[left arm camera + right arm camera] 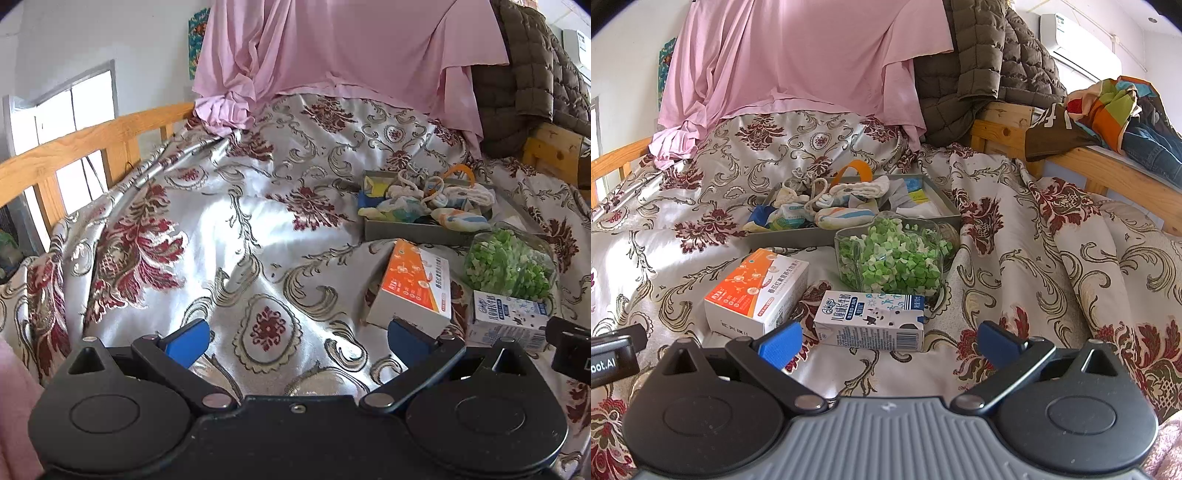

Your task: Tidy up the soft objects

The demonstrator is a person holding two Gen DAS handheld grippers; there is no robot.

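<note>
A grey tray (pixel 798 236) (pixel 413 232) lies on the patterned bedspread, holding rolled socks (pixel 846 216) (pixel 458 216), a drawstring pouch (pixel 798 184) and small packets. My left gripper (pixel 299 339) hovers open over bare bedspread, left of the tray, nothing between its blue pads. My right gripper (pixel 890 341) is open too, just in front of a milk carton (pixel 871 319) (pixel 509 319). An orange-white box (pixel 757 291) (pixel 413 286) and a clear jar of green paper stars (pixel 894 258) (pixel 509 264) lie between the grippers and the tray.
A pink sheet (pixel 798 55) (pixel 332 48) drapes over the bed's far end, with a brown puffer jacket (pixel 990 62) beside it. Wooden rails (pixel 81 147) (pixel 1108 162) border both sides. Clothes (pixel 1108 110) are piled on a ledge at right.
</note>
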